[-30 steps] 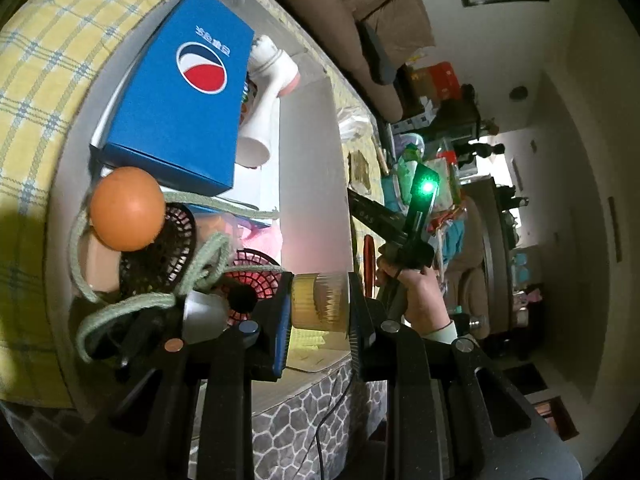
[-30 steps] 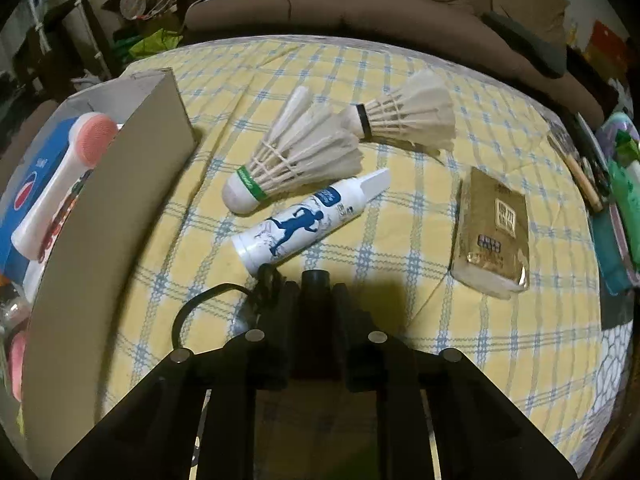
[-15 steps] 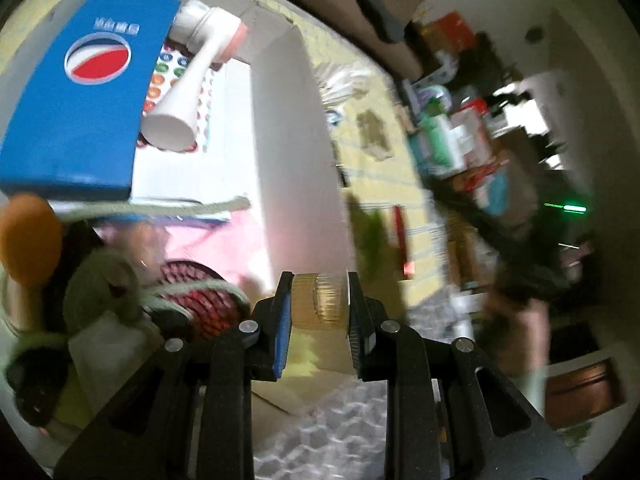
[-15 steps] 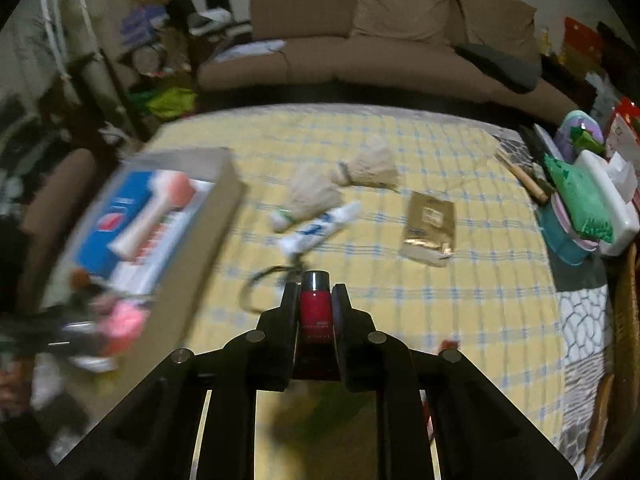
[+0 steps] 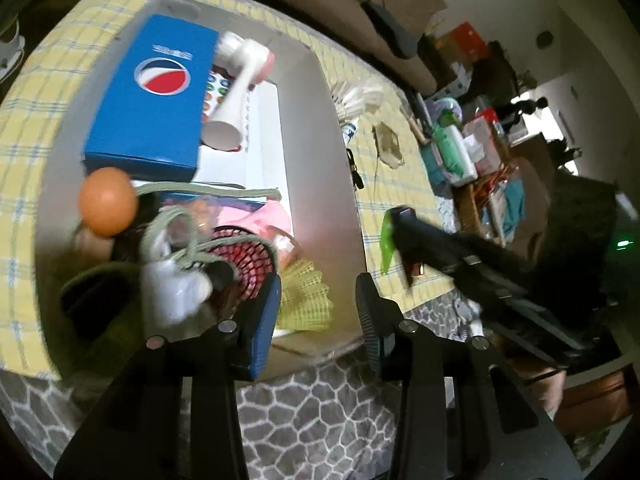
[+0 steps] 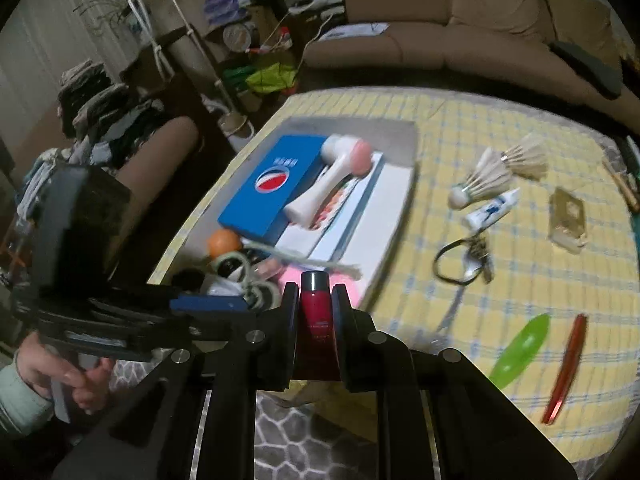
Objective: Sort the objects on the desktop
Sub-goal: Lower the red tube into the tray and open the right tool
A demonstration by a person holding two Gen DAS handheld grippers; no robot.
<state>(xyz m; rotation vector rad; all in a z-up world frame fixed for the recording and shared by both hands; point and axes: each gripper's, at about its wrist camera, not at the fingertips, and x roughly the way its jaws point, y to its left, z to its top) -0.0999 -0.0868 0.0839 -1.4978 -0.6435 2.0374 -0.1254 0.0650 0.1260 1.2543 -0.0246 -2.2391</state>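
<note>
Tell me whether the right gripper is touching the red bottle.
Touching. The right wrist view shows the right gripper shut on the red bottle, both fingers pressed against its sides with no gap.

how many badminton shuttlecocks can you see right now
3. Two white feather shuttlecocks lie side by side on the yellow checked cloth, right of the box. A yellow shuttlecock lies inside it, below the open left gripper. The clutter may hide more.

A lived-in home living room: a brown sofa (image 6: 472,36) runs behind a counter draped in a yellow plaid cloth (image 6: 500,280), with cluttered shelves (image 5: 476,148), piled clothes (image 6: 104,108) and stone-patterned flooring (image 5: 312,412).
</note>
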